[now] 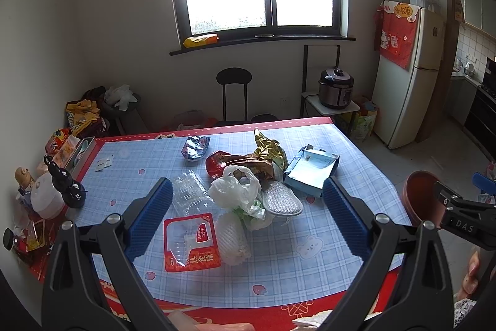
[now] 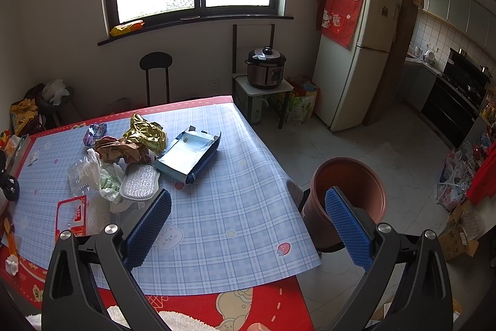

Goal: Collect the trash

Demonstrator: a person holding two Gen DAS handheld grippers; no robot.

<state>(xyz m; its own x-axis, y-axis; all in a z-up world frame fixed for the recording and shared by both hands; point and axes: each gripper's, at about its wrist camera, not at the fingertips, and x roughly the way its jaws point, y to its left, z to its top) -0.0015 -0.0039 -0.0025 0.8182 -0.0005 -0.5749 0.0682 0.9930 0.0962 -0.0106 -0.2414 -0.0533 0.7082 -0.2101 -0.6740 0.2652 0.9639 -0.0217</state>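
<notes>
Both grippers, left and right, hang wide and empty over the table; trash pile awaits, bin just beside for drop-offs.

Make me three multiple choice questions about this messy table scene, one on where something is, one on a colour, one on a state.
1. Where is the brown bin?
A. on the table
B. on the floor beside the table
C. on the windowsill

2. What colour is the flattened box?
A. light blue
B. green
C. black

3. What is the left claw doing?
A. shut on the bag
B. shut on nothing
C. open, holding nothing

Answers: 1 B, it stands on tiles past the table edge. 2 A, its panels are pale blue. 3 C, its pads are spread wide above the trash.
</notes>
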